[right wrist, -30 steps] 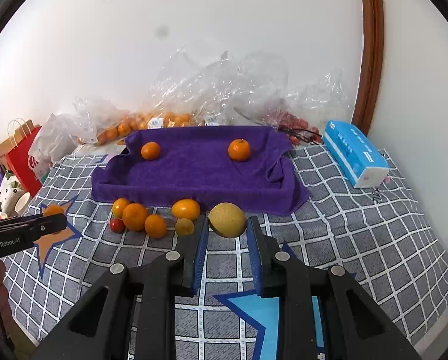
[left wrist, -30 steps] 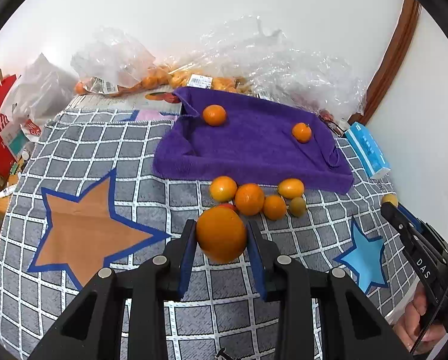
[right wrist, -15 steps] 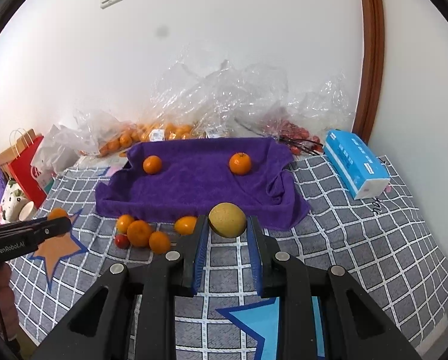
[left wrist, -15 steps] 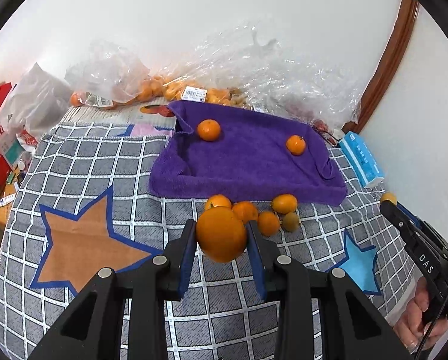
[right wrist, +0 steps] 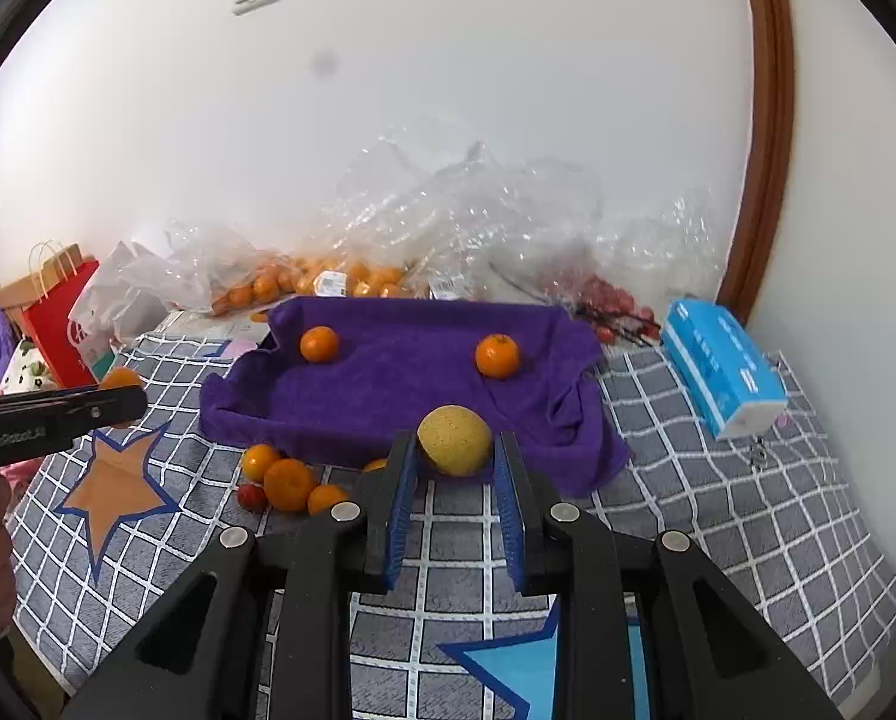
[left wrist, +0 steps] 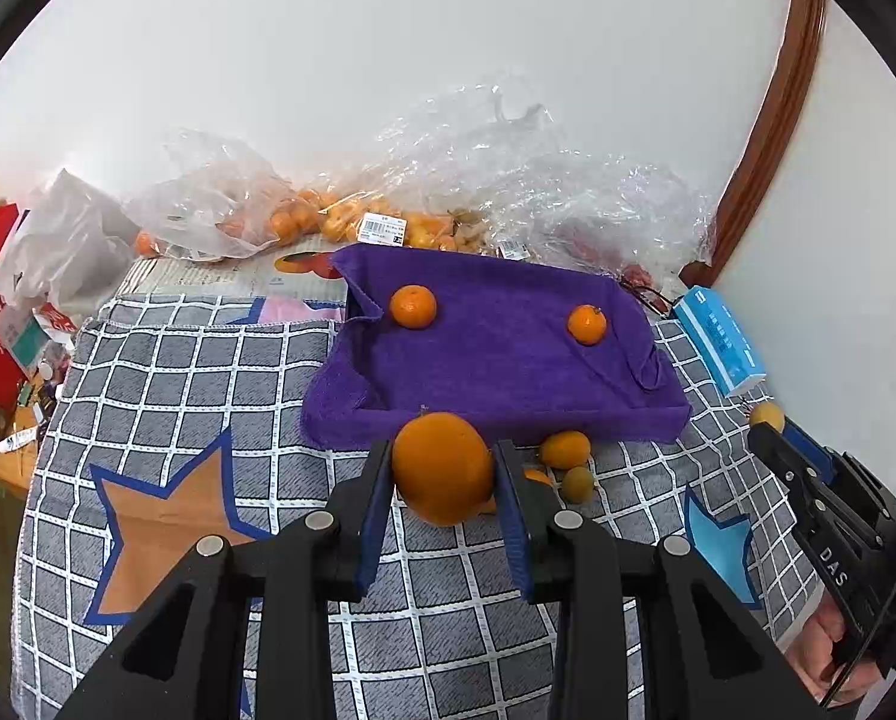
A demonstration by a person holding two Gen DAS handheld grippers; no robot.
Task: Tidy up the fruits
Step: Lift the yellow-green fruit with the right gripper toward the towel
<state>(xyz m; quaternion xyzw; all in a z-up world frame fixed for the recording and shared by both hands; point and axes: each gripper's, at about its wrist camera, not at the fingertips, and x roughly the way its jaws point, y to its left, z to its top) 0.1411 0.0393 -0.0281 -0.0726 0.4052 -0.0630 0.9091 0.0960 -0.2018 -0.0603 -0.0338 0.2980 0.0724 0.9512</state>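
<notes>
Fruit gripped in both grippers.
Left gripper (left wrist: 442, 468) pinches orange (left wrist: 442, 465), stem toward 12 o'clock; right gripper (right wrist: 455, 450) pinches yellow fruit (right wrist: 454, 439), long axis 9-to-3.

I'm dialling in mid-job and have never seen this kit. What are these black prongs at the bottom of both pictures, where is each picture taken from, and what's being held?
There is no robot arm: a person holds a hand-held two-finger gripper in each hand, each with a camera looking forward along its fingers. The left gripper is shut on an orange. The right gripper is shut on a yellow fruit; it also shows at the right edge of the left camera's picture. Ahead, on a checked cloth with stars, lies a purple towel with two small oranges on it. More loose fruit sits just in front of the towel, with plastic bags of fruit behind.
</notes>
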